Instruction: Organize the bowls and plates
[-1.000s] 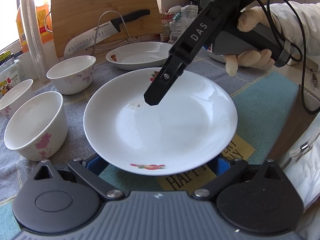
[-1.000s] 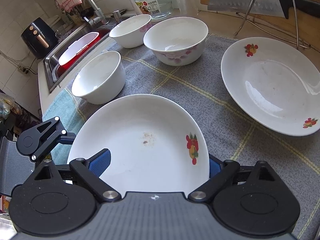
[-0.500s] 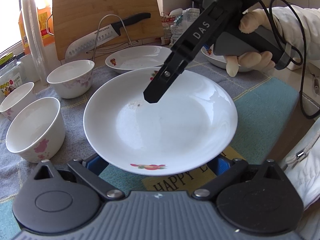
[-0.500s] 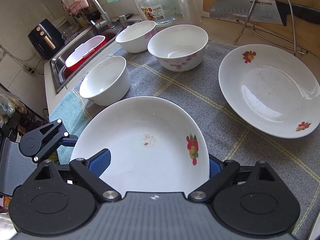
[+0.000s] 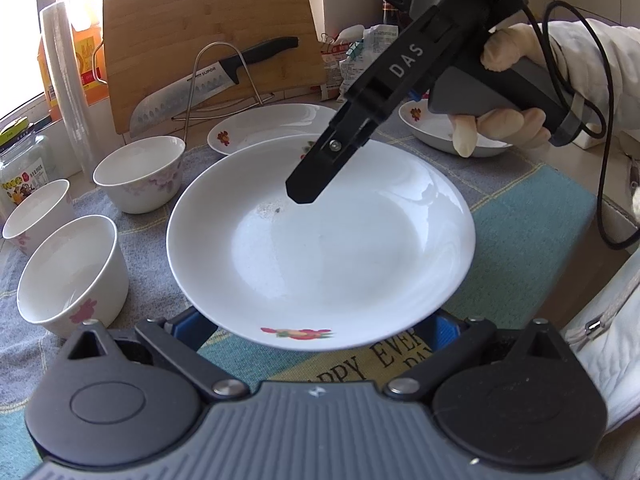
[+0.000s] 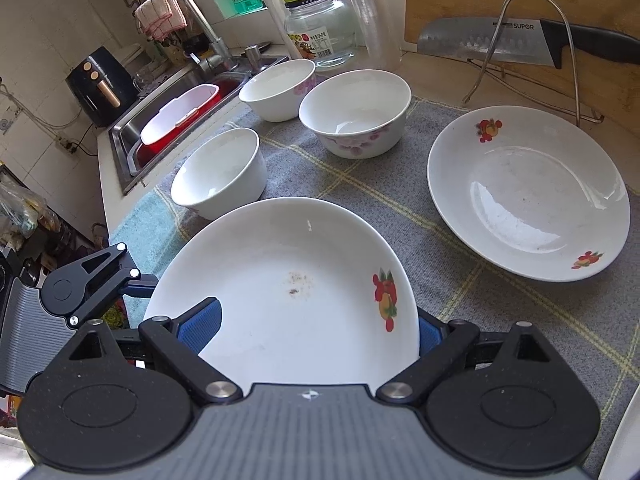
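White floral plate (speckled centre) raised near three bowls.

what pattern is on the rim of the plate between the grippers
White plate with a red, yellow and green fruit-like motif on the rim; clearest in the right wrist view.

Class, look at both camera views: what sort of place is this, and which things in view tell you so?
Most likely a home kitchen counter. A sink with a faucet sits at one end, a knife rests on a wire rack before a wooden cutting board, and bowls and plates lie on a cloth mat.
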